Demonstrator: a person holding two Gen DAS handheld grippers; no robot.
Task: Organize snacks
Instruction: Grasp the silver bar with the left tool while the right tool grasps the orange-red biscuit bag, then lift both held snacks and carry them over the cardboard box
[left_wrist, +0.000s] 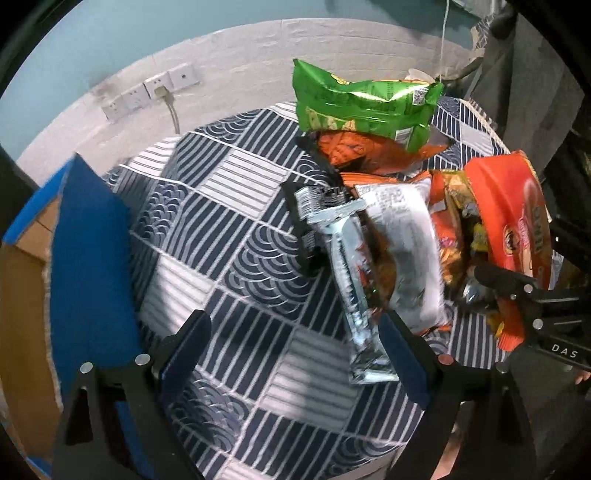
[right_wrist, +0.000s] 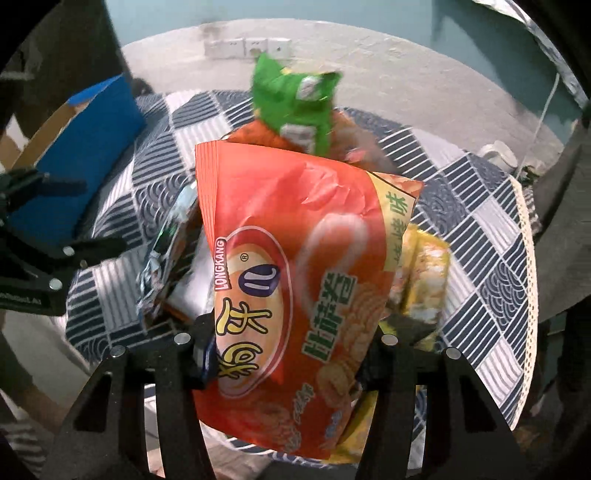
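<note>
Organizing was at an early stage | right gripper (right_wrist: 291, 343) pinched the big orange crinkly snack bag (right_wrist: 295, 266), raised over the pile | left gripper (left_wrist: 295, 347) stood spread, empty | blue-flapped cardboard box (left_wrist: 88, 251) waited left; green foil bag (left_wrist: 362, 107) and silver packets (left_wrist: 351, 280) lay unsorted on the patterned cloth.

A: What does the left hand-held gripper (left_wrist: 293, 345) look like?
B: Black angular frame, two fingers (left_wrist: 186, 349) faced with dark blue pads, and round silver screws at the base of each.
A: And the right hand-held gripper (right_wrist: 291, 354)?
B: Same black build and silver screws; seen from the left, its side carries white letters "DAS".
</note>
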